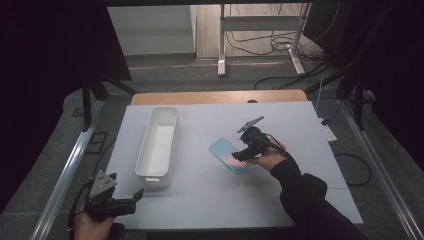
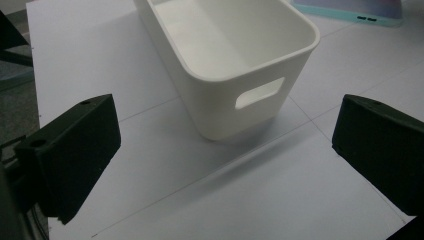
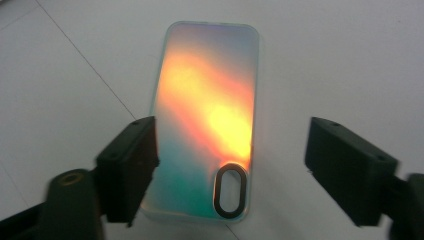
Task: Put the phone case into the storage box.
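An iridescent phone case [image 1: 225, 152] with a teal rim lies flat on the white table [image 1: 290, 125], right of centre. In the right gripper view the case [image 3: 205, 115] glows orange and green, its camera cutout nearest me. My right gripper [image 1: 237, 156] [image 3: 235, 150] hangs low over the case's near end with its jaws astride it. The left jaw sits at the case's edge and the right jaw stands clear of it. My left gripper [image 1: 131, 196] [image 2: 225, 145] rests open at the table's front left corner, nothing between its jaws, facing the white bin [image 2: 215, 105].
The long white plastic bin [image 1: 152, 180] stands empty left of centre, its handle cutout toward my left gripper. The phone case's end [image 2: 350, 10] lies beyond it. A wooden table edge [image 1: 215, 96] runs along the back; cables lie on the floor [image 1: 280, 75] behind.
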Tool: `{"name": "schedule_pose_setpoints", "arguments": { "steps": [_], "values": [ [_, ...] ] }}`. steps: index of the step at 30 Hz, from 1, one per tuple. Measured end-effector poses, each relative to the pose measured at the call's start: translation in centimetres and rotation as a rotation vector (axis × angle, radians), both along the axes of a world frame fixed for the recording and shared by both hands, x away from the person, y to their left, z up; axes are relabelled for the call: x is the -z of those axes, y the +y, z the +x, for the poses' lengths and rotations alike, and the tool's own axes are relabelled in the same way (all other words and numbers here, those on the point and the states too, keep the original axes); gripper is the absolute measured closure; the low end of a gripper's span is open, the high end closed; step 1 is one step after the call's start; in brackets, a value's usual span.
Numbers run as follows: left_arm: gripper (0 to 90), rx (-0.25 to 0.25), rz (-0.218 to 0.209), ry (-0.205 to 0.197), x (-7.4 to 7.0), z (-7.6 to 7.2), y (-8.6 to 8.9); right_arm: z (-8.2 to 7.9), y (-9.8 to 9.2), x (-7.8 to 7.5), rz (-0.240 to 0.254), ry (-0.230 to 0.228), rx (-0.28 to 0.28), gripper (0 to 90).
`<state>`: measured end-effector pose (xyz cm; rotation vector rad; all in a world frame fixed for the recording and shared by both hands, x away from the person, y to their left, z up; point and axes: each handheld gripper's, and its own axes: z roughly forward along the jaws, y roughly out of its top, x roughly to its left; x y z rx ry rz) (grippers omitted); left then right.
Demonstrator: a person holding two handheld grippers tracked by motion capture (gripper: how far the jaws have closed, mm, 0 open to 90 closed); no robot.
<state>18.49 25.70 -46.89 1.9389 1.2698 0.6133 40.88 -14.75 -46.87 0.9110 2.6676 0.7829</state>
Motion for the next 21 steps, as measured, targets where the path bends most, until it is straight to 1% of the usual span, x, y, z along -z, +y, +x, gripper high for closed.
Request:
{"name": "schedule_pose_setpoints", "arguments": {
  "steps": [4, 6, 7, 8, 9, 10, 12, 14, 18, 19, 21],
  "values": [
    [0.1, 0.002, 0.006, 0.000, 0.0, 0.0, -0.1, 0.1, 0.2, 0.0, -0.006, 0.023, -0.024, 54.5],
    [0.3, 0.007, 0.008, -0.001, 0.0, 0.0, -0.1, 0.2, 0.3, 0.0, -0.007, 0.036, -0.039, 70.4],
    [0.3, 0.007, 0.008, -0.001, 0.0, 0.0, -0.1, 0.2, 0.3, 0.0, -0.007, 0.036, -0.039, 70.4],
    [0.3, 0.009, 0.010, -0.001, 0.0, 0.0, -0.1, 0.3, 0.3, 0.1, -0.012, 0.036, -0.044, 79.7],
    [0.3, 0.011, 0.013, -0.002, 0.0, 0.0, -0.2, 0.3, 0.2, 0.1, -0.009, 0.050, -0.053, 89.1],
    [0.3, 0.012, 0.017, -0.002, 0.0, 0.0, -0.2, 0.4, 0.1, 0.1, 0.000, 0.066, -0.058, 89.7],
    [0.3, 0.013, 0.018, -0.001, 0.0, 0.0, -0.2, 0.4, 0.1, 0.1, 0.001, 0.074, -0.061, 89.7],
    [0.4, 0.013, 0.017, -0.002, 0.0, 0.0, -0.2, 0.2, 0.2, 0.2, 0.004, 0.079, -0.076, 89.8],
    [0.4, 0.013, 0.019, -0.002, 0.0, 0.0, -0.2, -0.3, 0.7, 0.6, 0.009, 0.091, -0.109, 89.7],
    [0.4, 0.013, 0.019, -0.002, 0.0, 0.0, -0.2, -0.3, 0.7, 0.6, 0.009, 0.091, -0.109, 89.7],
    [0.4, 0.013, 0.020, -0.002, 0.0, 0.0, -0.2, -0.9, 1.3, 1.0, 0.010, 0.098, -0.138, 89.7]
  ]
}}
